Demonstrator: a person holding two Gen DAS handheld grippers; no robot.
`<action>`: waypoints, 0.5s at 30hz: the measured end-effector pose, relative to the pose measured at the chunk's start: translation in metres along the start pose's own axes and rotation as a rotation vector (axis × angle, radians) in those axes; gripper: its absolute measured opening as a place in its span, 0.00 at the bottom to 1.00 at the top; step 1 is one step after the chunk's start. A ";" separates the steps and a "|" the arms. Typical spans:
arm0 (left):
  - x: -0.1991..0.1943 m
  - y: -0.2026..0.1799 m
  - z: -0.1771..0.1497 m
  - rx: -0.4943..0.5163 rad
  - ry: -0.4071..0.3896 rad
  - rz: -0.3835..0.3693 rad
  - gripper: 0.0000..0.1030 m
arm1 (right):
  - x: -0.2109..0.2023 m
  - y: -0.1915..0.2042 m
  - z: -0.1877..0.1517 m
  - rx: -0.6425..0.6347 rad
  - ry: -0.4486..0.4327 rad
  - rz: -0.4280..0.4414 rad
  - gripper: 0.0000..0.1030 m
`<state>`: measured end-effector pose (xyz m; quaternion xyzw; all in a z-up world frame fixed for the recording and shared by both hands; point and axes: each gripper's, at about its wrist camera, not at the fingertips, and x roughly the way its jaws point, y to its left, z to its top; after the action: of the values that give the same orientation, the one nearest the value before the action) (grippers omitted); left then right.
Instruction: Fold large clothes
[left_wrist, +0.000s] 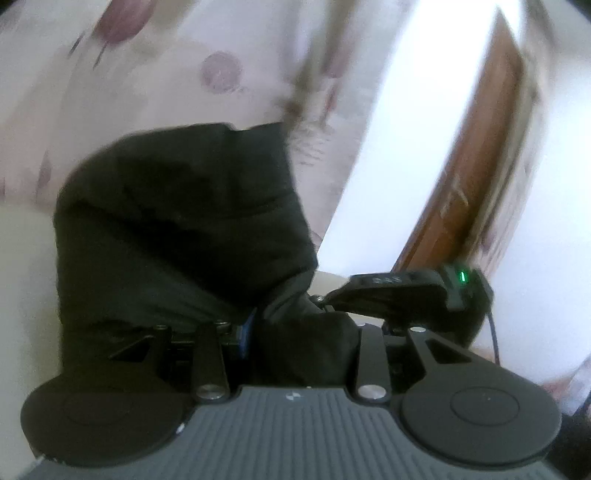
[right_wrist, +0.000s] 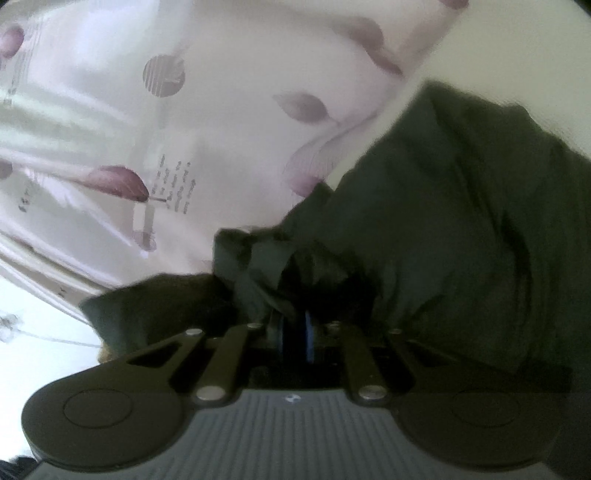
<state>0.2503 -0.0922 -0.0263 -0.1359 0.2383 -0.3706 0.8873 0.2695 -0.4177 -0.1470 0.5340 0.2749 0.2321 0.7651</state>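
A large black garment (left_wrist: 177, 229) hangs lifted in the air in front of a curtain. My left gripper (left_wrist: 247, 332) is shut on a bunched edge of it, and the cloth drapes up and over the fingers. In the right wrist view the same dark garment (right_wrist: 443, 229) fills the right side. My right gripper (right_wrist: 295, 332) is shut on a gathered fold of it; only the blue pads (right_wrist: 308, 338) show between the cloth. The right gripper (left_wrist: 402, 291), with a green light, shows close to the right of the left one.
A pale curtain (right_wrist: 184, 129) with purple leaf and dot prints hangs behind. A brown wooden door or frame (left_wrist: 476, 177) stands at the right beside a bright white area. Both views are blurred.
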 end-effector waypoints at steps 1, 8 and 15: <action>0.001 0.000 0.000 0.008 -0.006 0.007 0.36 | 0.000 -0.003 0.001 0.021 0.003 0.025 0.13; 0.002 -0.020 -0.009 0.192 -0.016 0.054 0.53 | -0.007 0.043 0.013 -0.145 0.026 0.036 0.96; 0.010 -0.036 -0.019 0.279 -0.025 0.064 0.67 | 0.015 0.104 0.009 -0.378 0.151 -0.125 0.97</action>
<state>0.2256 -0.1255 -0.0307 -0.0081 0.1777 -0.3701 0.9118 0.2802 -0.3803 -0.0491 0.3442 0.3155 0.2708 0.8418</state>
